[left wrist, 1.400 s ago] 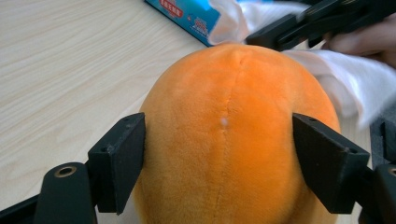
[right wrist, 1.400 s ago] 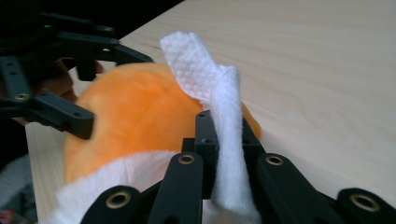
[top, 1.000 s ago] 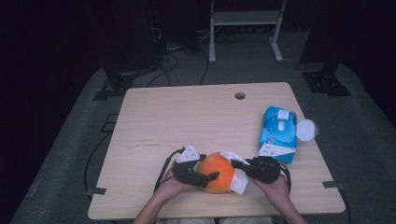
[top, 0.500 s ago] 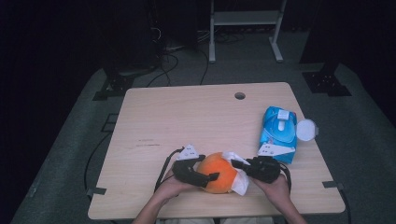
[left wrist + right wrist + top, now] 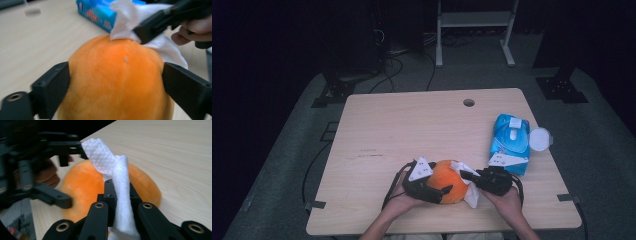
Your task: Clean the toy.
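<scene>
- Working close to the near edge of the table (image 5: 377,125), you have both hands just inside it, with bare wood open ahead of you and to your left
- Your left gripper (image 5: 432,186) is clamped on the orange plush ball (image 5: 447,181); in the left gripper view its two black jaws press the fuzzy sides of the ball (image 5: 115,80)
- Your right gripper (image 5: 474,179) is pinched shut on a white wipe (image 5: 117,195), which stands up between its jaws and lies against the top of the ball (image 5: 82,187)
- The ball sits on the table between your two hands, near the front edge, with the wipe (image 5: 468,185) draped at its right side
- The blue wipe pack (image 5: 511,142) lies flat just beyond your right hand, near the table's right edge; its round lid (image 5: 540,139) is flipped open toward that edge
- A small round hole (image 5: 469,102) sits near the far edge, well apart from your hands
</scene>
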